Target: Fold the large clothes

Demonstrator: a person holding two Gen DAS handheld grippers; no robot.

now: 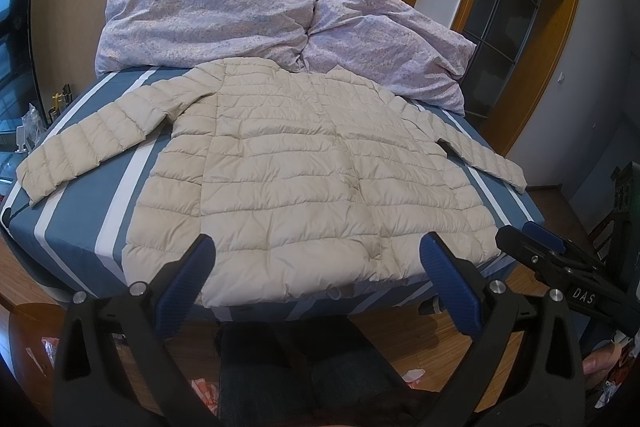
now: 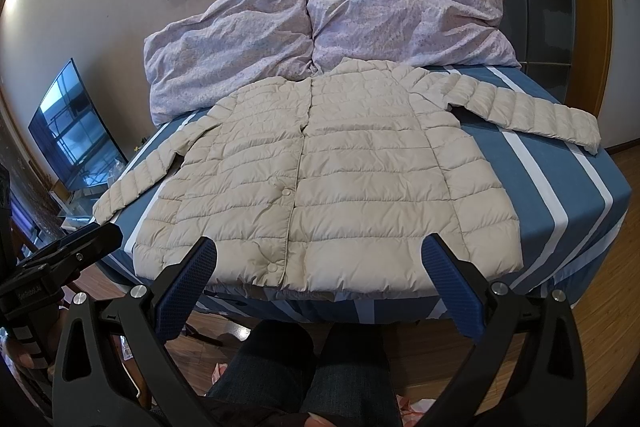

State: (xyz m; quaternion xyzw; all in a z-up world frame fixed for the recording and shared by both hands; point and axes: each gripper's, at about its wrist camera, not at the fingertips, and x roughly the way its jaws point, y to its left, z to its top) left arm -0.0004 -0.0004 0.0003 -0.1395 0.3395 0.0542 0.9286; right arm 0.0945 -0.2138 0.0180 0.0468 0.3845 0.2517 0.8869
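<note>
A cream quilted puffer jacket (image 1: 296, 167) (image 2: 332, 179) lies flat, front up, on the blue-and-white striped bed (image 1: 80, 227) (image 2: 560, 187), both sleeves spread sideways. Its hem reaches the bed's near edge. My left gripper (image 1: 318, 251) hovers open just short of the hem, nothing between its blue pads. My right gripper (image 2: 320, 253) is open too, held before the hem near the snap-button placket. In the left wrist view the right gripper (image 1: 532, 239) shows at the right edge. The left gripper's body (image 2: 60, 255) appears at the left of the right wrist view.
Two lilac floral pillows (image 1: 208, 15) (image 2: 404, 15) lie at the head of the bed against the wall. A television (image 2: 76, 131) stands to the left, a wooden-framed door (image 1: 516, 23) to the right. A person's legs (image 2: 304, 367) and wooden floor (image 2: 600, 307) are below.
</note>
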